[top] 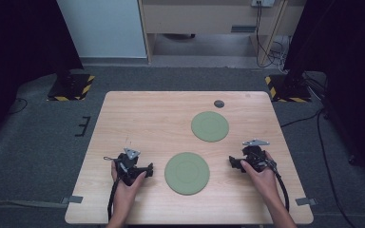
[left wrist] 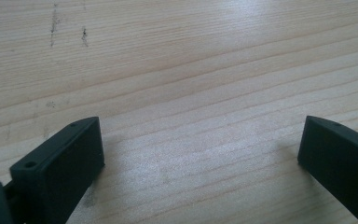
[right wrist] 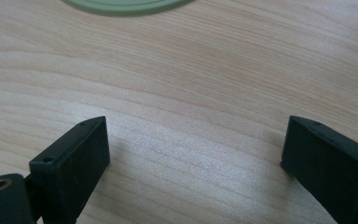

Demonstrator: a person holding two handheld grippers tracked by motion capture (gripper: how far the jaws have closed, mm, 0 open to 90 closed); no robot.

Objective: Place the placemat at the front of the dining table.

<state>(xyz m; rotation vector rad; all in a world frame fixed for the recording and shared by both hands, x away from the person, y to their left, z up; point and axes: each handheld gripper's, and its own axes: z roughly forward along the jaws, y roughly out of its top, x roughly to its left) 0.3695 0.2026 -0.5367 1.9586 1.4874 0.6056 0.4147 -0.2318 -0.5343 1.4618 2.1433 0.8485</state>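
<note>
Lab-style recording space, pale wooden table (top: pixel 138 114) on grey carpet (top: pixel 33 137), black stands on hazard-striped bases (top: pixel 71 88) (both sides), cables (top: pixel 266 47) trailing behind

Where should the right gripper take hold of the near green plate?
Probably at the rim of the near green plate, on its right edge facing the open right gripper. It lies flat on the table, so one jaw likely must slip under the lip.

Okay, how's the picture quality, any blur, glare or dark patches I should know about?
High view: table evenly lit and sharp enough, room corners black. Left gripper view: wood grain sharp far off, soft near the fingers, with a pale sheen between them. Right gripper view: same sheen, faint shadows beside the fingers, green plate cropped at the top edge.
</note>
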